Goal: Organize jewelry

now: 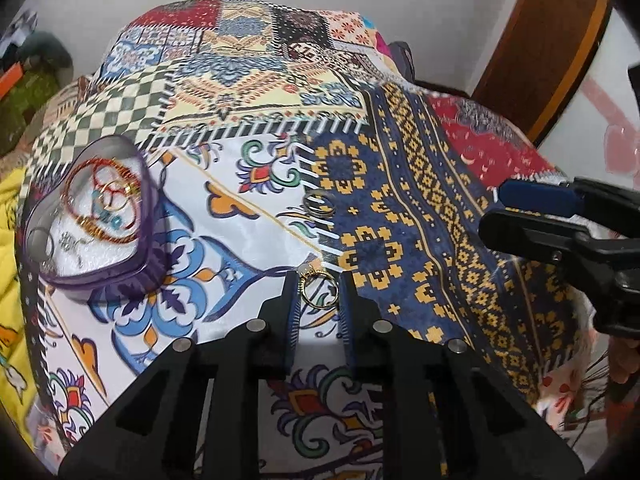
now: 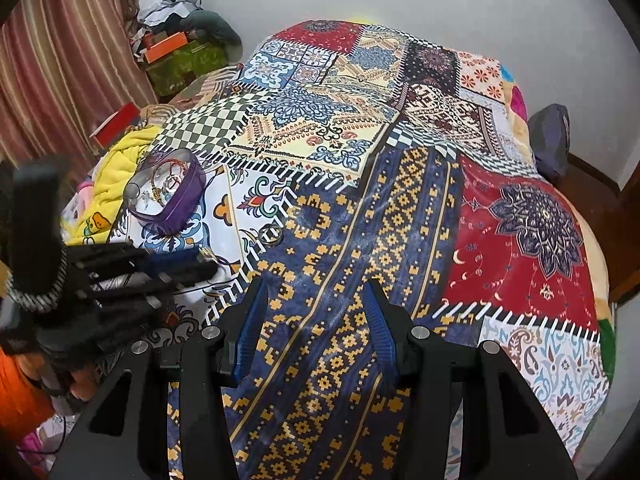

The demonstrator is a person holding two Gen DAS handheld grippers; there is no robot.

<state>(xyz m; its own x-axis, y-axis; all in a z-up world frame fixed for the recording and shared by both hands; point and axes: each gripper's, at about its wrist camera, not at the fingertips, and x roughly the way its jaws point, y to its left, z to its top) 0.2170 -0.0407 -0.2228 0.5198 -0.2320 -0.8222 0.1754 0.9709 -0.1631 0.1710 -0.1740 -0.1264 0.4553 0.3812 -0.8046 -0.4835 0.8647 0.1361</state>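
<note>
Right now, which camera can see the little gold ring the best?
The left wrist view. The gold ring sits close up between the left gripper's two fingers, above the patchwork blanket. In the right wrist view, only a tiny gold glint shows by the left gripper's tip, mostly hidden.

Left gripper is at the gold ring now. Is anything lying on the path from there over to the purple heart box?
Nothing visible: only flat patterned bedspread lies between the gold ring, framed by the left gripper, and the purple heart box.
</note>
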